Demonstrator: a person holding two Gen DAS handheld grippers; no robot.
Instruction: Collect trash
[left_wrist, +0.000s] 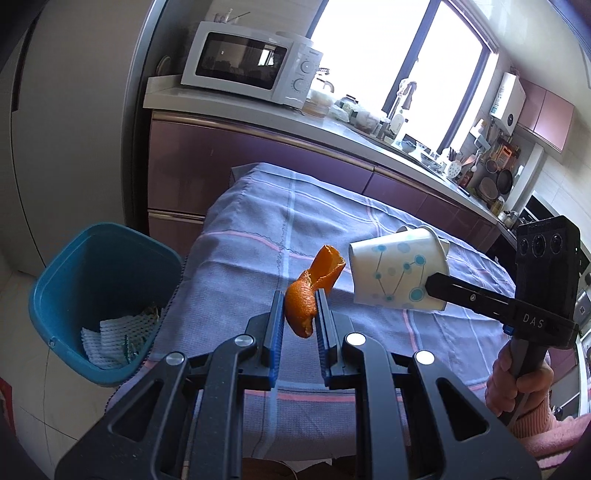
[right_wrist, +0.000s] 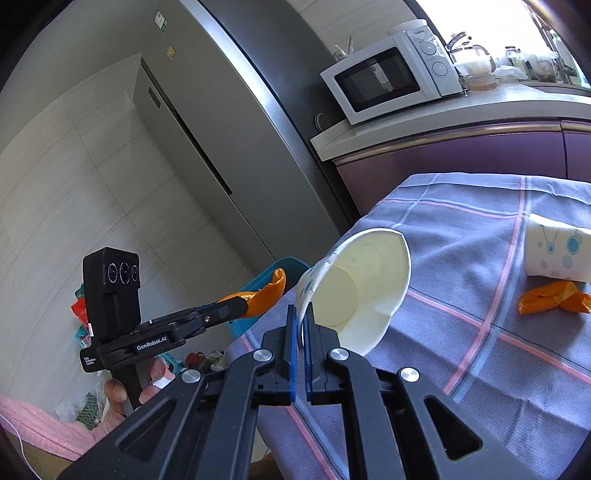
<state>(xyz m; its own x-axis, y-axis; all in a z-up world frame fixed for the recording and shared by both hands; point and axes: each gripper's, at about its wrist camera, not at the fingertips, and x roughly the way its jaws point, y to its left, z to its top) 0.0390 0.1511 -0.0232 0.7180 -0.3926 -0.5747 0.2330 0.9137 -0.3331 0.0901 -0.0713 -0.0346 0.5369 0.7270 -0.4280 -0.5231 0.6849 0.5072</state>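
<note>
Your left tool (left_wrist: 300, 314) is clamped on limp orange peel (left_wrist: 303, 306); your right tool (right_wrist: 302, 325) pinches the thin wall of a light, crushable paper cup (right_wrist: 354, 291), both held above the surface (left_wrist: 258, 221) near the bin (left_wrist: 92, 258).

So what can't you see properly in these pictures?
- Bin, left view: its bottom, covered by white netting.
- Second cup, right view: cut off by the picture's edge.
- Floor clutter, right view: hidden behind the left gripper.
</note>
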